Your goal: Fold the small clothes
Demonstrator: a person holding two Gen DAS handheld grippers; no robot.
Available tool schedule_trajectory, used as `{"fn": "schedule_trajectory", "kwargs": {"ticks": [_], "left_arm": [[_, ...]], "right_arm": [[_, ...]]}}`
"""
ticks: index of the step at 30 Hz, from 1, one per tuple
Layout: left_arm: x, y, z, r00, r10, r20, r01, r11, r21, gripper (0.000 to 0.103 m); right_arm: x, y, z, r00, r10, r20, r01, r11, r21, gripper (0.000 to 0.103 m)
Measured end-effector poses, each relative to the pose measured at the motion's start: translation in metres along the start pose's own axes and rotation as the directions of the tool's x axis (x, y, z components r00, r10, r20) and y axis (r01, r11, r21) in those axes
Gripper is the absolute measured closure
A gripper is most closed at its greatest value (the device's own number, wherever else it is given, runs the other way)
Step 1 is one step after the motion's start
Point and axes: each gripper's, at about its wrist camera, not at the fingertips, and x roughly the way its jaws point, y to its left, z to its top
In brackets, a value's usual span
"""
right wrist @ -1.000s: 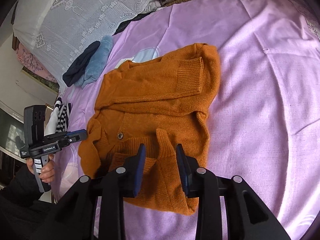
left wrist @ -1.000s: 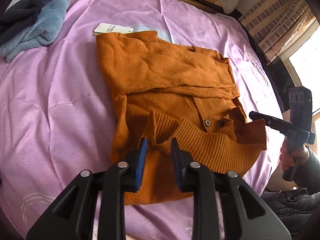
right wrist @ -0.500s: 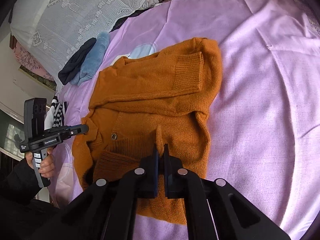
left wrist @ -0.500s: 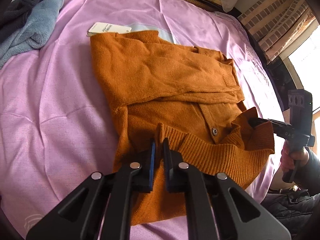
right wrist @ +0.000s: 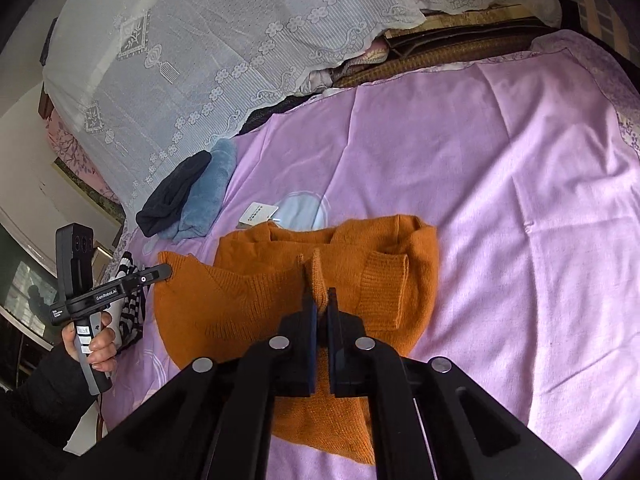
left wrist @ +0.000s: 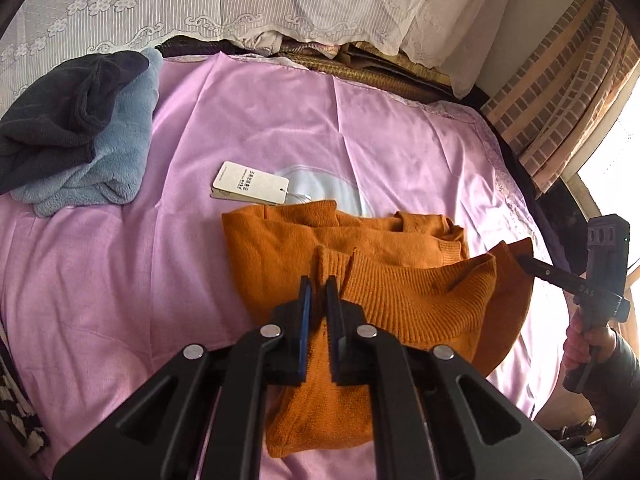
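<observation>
An orange knit sweater [left wrist: 352, 248] lies on the pink bed sheet [left wrist: 120, 280], its sleeves folded across the body. My left gripper [left wrist: 318, 284] is shut on the ribbed hem at one corner, lifted off the sheet. My right gripper [right wrist: 320, 296] is shut on the hem's other corner, the knit [right wrist: 280, 304] pinched up between its pads. The raised hem stretches between the two grippers over the lower body. In the left wrist view the right gripper [left wrist: 524, 260] shows at the far right. The left gripper [right wrist: 166, 270] shows at the left of the right wrist view. A white hang tag [left wrist: 250, 188] lies at the sweater's collar.
A dark and a light blue fleece garment [left wrist: 80, 132] are piled at the far left of the bed. Lace-covered pillows [left wrist: 240, 0] line the headboard side. A striped black and white cloth [right wrist: 132, 308] lies at the bed's edge. A window and brick-pattern curtain [left wrist: 560, 80] stand at right.
Both grippers closed on the sweater's ribbed hem, then rose and moved toward the collar, carrying the hem up over the lower body.
</observation>
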Motion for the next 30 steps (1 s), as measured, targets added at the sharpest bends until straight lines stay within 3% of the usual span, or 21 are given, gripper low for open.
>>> {"fn": "schedule_trajectory", "kwargs": {"ticks": [11, 20, 24, 26, 30], "left_arm": [[0.026, 0.018, 0.039, 0.999, 0.033, 0.02, -0.033, 0.999, -0.019, 0.097], [0.073, 0.036, 0.046, 0.995, 0.078, -0.062, -0.081, 0.996, -0.044, 0.097], [0.085, 0.045, 0.041, 0.988, 0.111, -0.106, -0.118, 0.991, -0.067, 0.094], [0.081, 0.047, 0.04, 0.987, 0.129, -0.098, -0.136, 0.988, -0.067, 0.088], [0.061, 0.041, 0.043, 0.99, 0.128, -0.06, -0.131, 0.99, -0.051, 0.086]], "right_arm": [[0.034, -0.024, 0.048, 0.999, -0.019, 0.037, 0.017, 0.999, 0.043, 0.099], [0.083, -0.053, 0.053, 0.997, -0.067, -0.043, 0.071, 0.992, 0.101, 0.098], [0.102, -0.068, 0.046, 0.987, -0.109, -0.116, 0.125, 0.982, 0.142, 0.09], [0.097, -0.069, 0.044, 0.991, -0.096, -0.095, 0.11, 0.982, 0.156, 0.085], [0.076, -0.062, 0.05, 0.99, -0.139, -0.023, 0.14, 0.982, 0.124, 0.08]]}}
